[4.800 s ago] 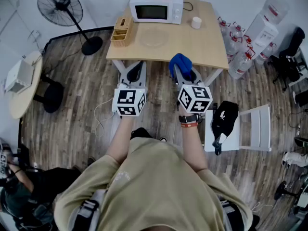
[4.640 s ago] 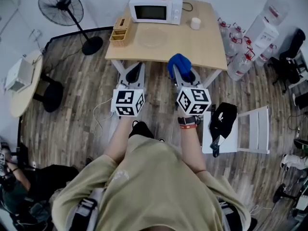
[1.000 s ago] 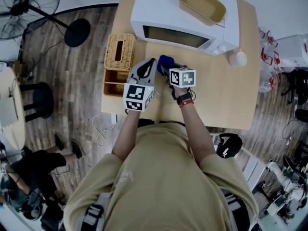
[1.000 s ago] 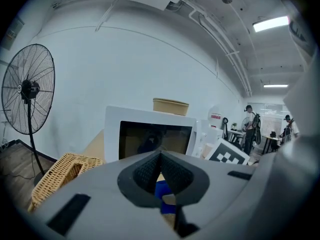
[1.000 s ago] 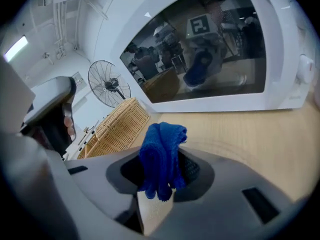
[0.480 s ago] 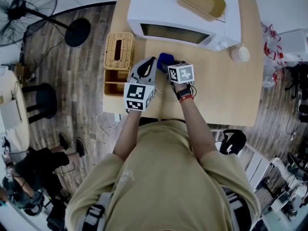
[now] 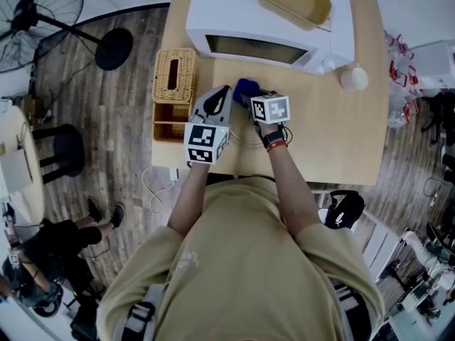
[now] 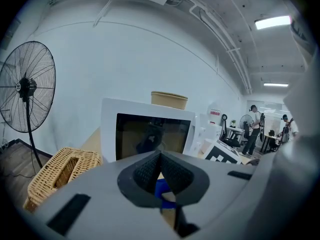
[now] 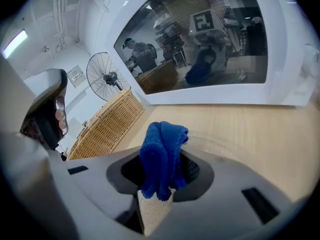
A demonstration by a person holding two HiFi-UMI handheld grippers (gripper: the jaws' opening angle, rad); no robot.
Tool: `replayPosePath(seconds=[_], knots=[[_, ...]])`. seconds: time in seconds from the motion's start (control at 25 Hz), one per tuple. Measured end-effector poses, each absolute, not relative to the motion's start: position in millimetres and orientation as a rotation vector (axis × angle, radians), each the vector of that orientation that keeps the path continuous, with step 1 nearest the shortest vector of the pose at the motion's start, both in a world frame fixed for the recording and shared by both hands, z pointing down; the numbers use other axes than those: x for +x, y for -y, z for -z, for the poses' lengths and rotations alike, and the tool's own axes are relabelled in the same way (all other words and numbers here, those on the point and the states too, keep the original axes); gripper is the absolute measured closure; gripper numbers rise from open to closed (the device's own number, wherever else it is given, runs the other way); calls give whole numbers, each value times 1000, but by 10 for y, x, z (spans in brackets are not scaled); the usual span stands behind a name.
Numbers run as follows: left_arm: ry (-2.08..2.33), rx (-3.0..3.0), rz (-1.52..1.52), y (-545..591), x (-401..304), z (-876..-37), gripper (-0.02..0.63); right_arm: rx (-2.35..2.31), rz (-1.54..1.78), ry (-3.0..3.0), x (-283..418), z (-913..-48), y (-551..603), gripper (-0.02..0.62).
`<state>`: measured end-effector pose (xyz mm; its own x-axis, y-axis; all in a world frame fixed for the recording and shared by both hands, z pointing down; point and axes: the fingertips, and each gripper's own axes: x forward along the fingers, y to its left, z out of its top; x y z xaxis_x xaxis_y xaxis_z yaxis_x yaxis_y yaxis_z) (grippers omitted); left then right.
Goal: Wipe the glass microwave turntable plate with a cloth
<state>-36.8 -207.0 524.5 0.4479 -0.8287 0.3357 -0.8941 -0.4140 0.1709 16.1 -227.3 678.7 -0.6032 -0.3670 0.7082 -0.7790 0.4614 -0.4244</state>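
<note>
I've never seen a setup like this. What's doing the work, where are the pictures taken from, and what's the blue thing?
No robot: a person holds a two-jaw gripper in each hand. The head view looks down from a camera on the person's head; the other two views ride on the grippers, looking along their jaws. The table carries a white microwave, a wicker basket and a cup. The right gripper has its jaws shut on a blue cloth, by the faint rim of a glass plate. The left gripper has its jaws together, empty.
</note>
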Motion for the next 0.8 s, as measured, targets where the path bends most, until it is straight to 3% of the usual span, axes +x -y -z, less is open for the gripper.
replayPosePath(seconds=[0.8], knots=[[1418, 2391, -316, 2029, -185, -5321, 586, 988, -1093, 2164, 438, -6825, 2265, 466]])
